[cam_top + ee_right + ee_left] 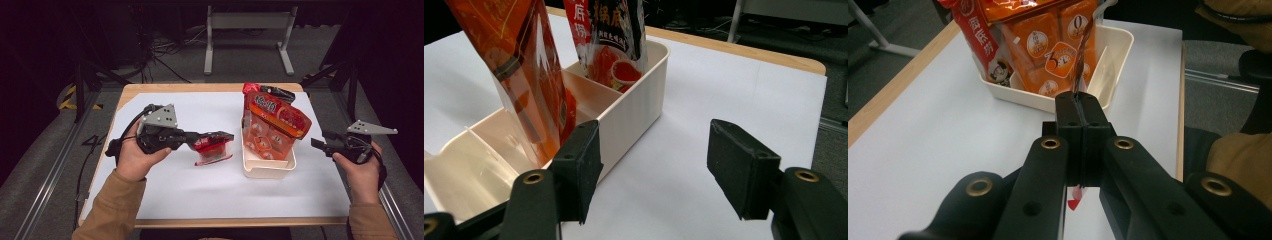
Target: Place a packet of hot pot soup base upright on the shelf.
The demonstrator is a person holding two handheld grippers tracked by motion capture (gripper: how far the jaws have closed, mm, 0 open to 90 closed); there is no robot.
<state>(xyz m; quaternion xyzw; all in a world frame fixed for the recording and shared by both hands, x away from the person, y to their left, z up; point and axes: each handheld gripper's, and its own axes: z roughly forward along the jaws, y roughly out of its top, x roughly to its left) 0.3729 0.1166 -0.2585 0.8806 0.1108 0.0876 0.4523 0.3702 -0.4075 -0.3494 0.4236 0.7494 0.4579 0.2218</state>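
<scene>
Left gripper [220, 141] is clamped on a red sauce packet [212, 147], jaws tight on the packet's edge, held above the white table cover [165, 195], just left of the cream divided bin [267, 167]. Right gripper [316, 143] sits right of the bin, jaws spread wide with nothing between them. In the bin an orange packet [272, 130] stands tilted near the middle, a red-and-black packet [265, 92] in the far compartment. The near compartment looks bare. Beyond the bin and table, a grey metal stand [247, 30] on the floor.
</scene>
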